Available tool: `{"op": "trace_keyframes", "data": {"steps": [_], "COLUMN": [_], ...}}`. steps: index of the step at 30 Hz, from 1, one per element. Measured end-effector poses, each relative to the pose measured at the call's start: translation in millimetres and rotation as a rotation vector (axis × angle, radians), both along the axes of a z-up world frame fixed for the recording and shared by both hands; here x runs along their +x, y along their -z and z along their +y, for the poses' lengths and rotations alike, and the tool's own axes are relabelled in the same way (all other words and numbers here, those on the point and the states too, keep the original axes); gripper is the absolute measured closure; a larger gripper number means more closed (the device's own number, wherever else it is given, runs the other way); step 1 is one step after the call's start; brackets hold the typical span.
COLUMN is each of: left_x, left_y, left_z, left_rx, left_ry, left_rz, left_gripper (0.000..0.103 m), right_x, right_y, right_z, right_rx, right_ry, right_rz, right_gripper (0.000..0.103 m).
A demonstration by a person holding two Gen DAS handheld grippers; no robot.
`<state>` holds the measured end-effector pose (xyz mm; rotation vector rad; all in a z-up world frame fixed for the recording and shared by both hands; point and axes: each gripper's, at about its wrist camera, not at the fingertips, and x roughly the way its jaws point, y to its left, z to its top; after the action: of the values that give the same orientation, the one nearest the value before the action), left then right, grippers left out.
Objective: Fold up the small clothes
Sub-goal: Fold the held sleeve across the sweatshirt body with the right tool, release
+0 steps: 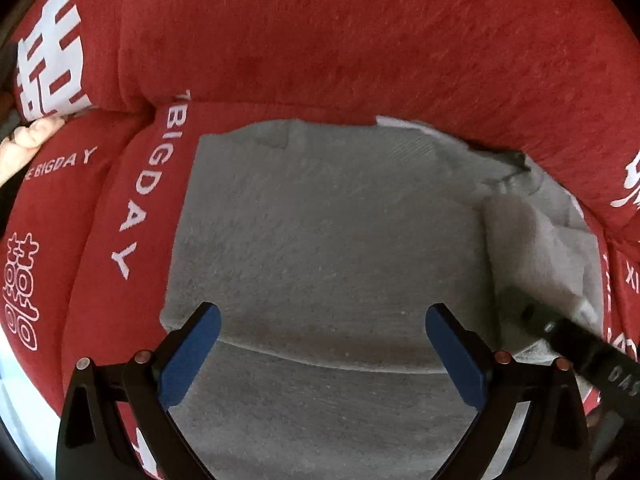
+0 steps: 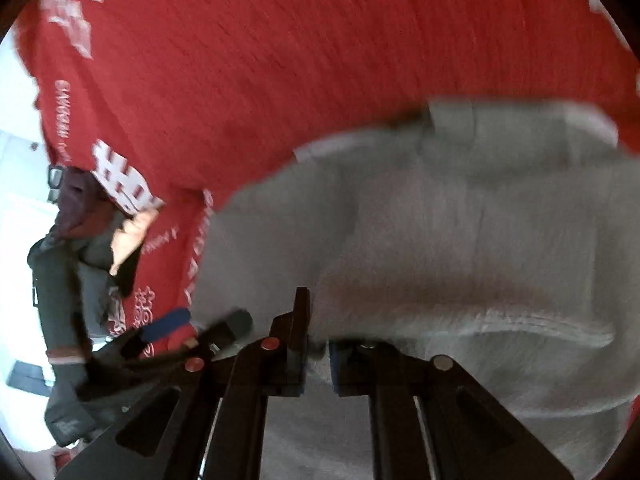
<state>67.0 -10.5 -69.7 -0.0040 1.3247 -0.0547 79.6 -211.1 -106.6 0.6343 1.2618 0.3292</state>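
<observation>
A small grey garment (image 1: 328, 240) lies flat on a red cushion cover, with a folded hem across its near part. My left gripper (image 1: 322, 356) is open above the garment's near edge, blue pads apart, holding nothing. My right gripper (image 2: 318, 364) is shut on a lifted fold of the grey garment (image 2: 460, 232); the right wrist view is blurred. The right gripper's black body (image 1: 580, 344) shows at the garment's right side in the left wrist view, where the cloth is raised. The left gripper (image 2: 168, 324) shows at lower left in the right wrist view.
The red cover (image 1: 320, 40) with white lettering spreads under and behind the garment. A person's hand (image 1: 24, 144) rests at its far left edge. A seated person in dark clothes (image 2: 68, 264) is at the left of the right wrist view.
</observation>
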Motion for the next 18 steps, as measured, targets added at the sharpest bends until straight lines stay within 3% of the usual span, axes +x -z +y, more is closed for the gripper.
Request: {"op": "trace_keyframes", "data": {"steps": [2,7,11,14,16,18], "left_x": [0,-1,3,-1,-5,-9], "left_y": [3,11,20,19,14,8], "left_z": [-1,-2,2,9,17,28], "left_rx": [-0.009,-0.028,-0.038,-0.029,-0.031,-0.043], "left_ry": [0.009,0.029,0.041,0.044,0.041,0.033], "left_rz": [0.002,0.018,0.055,0.037,0.014,-0.004], "left_gripper": [0.0,0.0,0.0,0.0,0.0,0.0], "right_x": [-6,-29,-40,-42,-34,-16], "right_y": [11,14,36,43,33,14], "right_z": [-2,-44,-74,-81,-76,-55], "right_rx": [0.006,0.188,0.361,0.443,0.397,0.296], "right_ry": [0.046,0.289,0.522,0.618,0.578,0.431], "right_rz": [0.058,0.081,0.141,0.134,0.095,0.037], "right_gripper": [0.071,0.07,0.07,0.095,0.095,0.095]}}
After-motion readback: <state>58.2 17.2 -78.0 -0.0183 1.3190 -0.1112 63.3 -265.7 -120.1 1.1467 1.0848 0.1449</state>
